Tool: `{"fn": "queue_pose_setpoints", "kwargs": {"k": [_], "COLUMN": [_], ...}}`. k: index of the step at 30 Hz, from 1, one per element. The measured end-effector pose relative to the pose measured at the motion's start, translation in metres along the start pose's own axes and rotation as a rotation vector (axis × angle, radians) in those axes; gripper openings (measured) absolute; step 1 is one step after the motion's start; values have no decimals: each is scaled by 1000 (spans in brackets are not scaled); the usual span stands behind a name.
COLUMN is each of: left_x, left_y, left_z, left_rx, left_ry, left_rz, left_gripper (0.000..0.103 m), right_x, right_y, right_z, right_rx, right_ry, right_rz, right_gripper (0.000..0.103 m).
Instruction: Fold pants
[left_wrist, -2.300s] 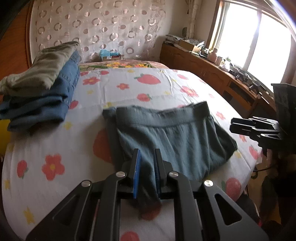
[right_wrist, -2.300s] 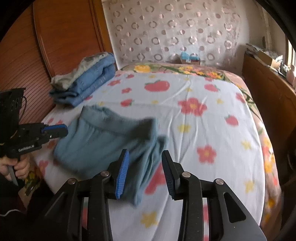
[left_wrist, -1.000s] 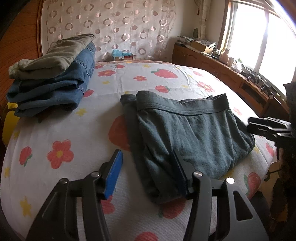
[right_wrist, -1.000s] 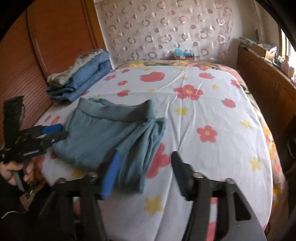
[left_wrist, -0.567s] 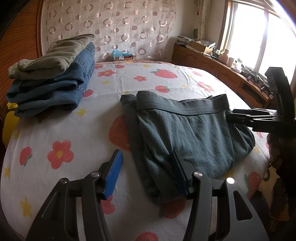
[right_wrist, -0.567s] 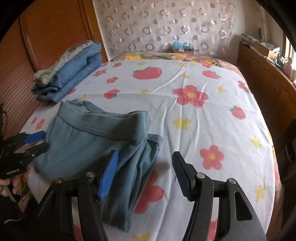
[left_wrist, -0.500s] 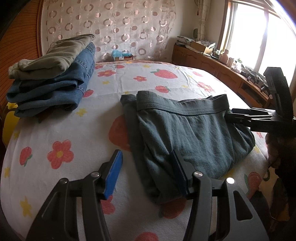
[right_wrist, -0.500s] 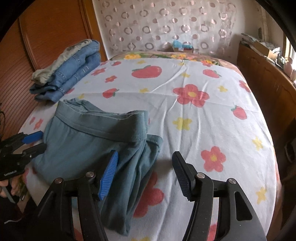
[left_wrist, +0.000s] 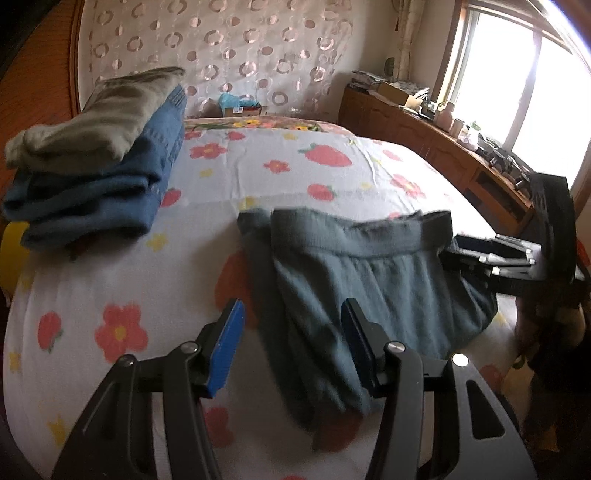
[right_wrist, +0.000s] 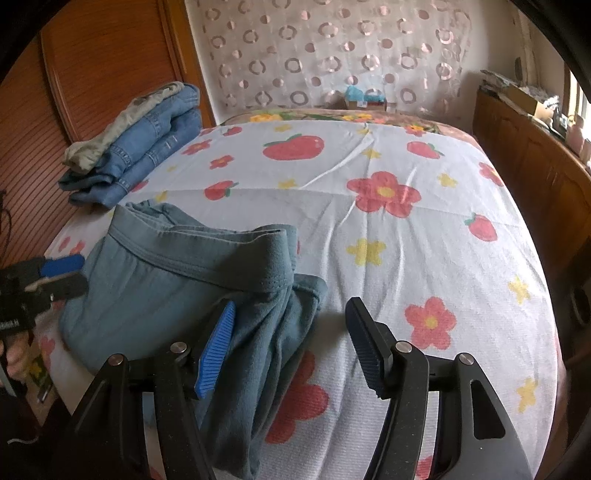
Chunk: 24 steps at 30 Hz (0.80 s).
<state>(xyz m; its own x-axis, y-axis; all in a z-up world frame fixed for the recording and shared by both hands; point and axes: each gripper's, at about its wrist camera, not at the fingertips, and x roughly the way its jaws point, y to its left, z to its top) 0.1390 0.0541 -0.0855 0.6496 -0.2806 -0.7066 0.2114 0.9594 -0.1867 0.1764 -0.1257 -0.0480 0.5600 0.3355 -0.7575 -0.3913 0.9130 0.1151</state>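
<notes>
Teal pants (left_wrist: 369, 280) lying folded on the bed (right_wrist: 406, 229) ahead; I'm hovering left hand-held gripper (left_wrist: 291, 347) and right hand-held gripper (right_wrist: 291, 343), both spread wide, gripping nothing, framing side edges for next fold.

left gripper (left_wrist: 291, 339): jaws spread wide, holding nothing | right gripper (right_wrist: 290, 345): jaws spread wide, holding nothing

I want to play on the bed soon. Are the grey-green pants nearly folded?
Nearly, it seems. The grey-green pants already lie doubled up on the flowered bedsheet, waistband on top. Nothing is held: the left gripper and the right gripper are both open at the pants' two sides. Probably left: one more fold, then stacking them on the folded blue jeans, though that is a guess.
</notes>
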Motion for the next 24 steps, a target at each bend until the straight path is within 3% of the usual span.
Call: {"fn": "queue_pose_setpoints", "kwargs": {"k": [7, 13, 24], "left_x": [15, 30, 48], "left_y": [4, 11, 25], "left_z": [20, 31, 42], "left_rx": [-49, -48, -62], "left_ry": [5, 27, 85], "left_rz": [-42, -6, -63], "left_gripper": [54, 54, 54], "right_x": [1, 1, 2], "right_y": [4, 5, 6], "right_z": [-2, -2, -2], "right_rx": [-28, -28, -31], "right_ry": [4, 3, 4], "right_rz": [-19, -18, -20], "right_gripper": [64, 64, 65]}}
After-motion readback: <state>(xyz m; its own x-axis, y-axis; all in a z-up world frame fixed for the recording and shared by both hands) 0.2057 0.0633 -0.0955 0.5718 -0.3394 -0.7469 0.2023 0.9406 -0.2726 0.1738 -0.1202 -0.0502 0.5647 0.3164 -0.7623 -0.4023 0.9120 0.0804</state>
